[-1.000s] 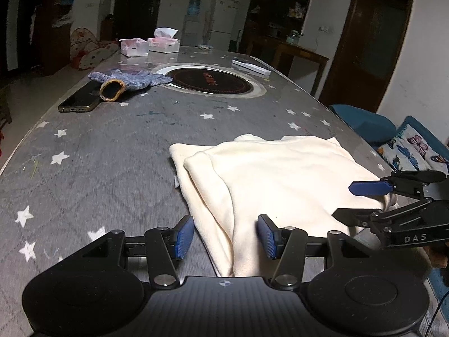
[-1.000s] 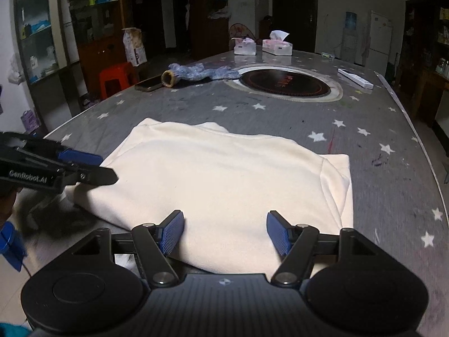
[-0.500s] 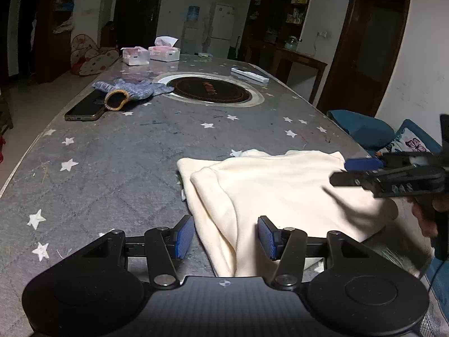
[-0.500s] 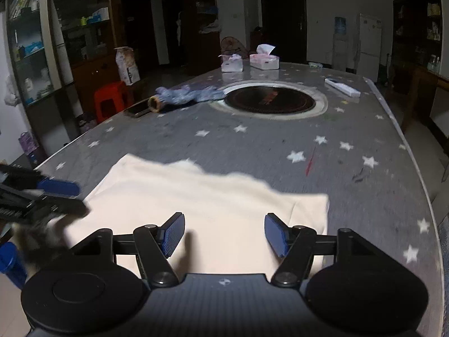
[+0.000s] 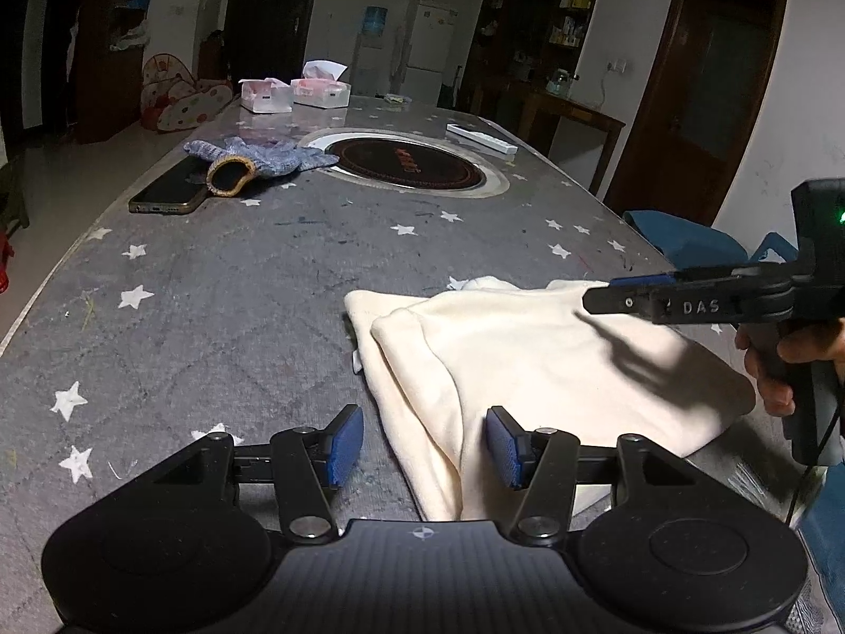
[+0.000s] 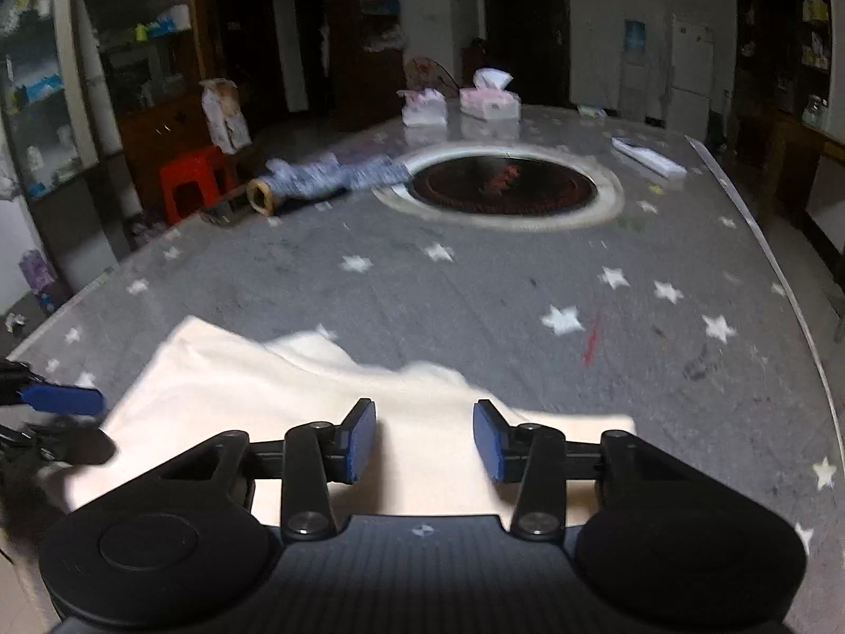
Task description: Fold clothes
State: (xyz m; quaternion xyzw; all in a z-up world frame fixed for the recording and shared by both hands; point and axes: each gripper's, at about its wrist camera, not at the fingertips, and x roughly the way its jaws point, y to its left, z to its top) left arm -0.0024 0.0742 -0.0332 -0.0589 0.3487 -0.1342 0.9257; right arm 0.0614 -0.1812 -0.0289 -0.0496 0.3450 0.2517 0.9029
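Here the cream garment (image 5: 533, 370) lies between the unclenched left hand-held gripper (image 5: 425, 446) pads (untouched).

You're in a lived-in home dining rm: big star-print table (image 5: 264, 285) w/ built-in round hotplate (image 5: 406, 164), tissue boxes (image 5: 296, 94), fridge (image 5: 428, 50) & water dispenser (image 5: 372, 47) at back, cluttered shelves (image 6: 137, 37), wooden doors (image 5: 713, 90).

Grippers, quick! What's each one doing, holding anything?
Left gripper: open, pads apart, the cream cloth's edge lying loose between them.
Right gripper: open above the cloth, gripping nothing; its jaws have just been closing.
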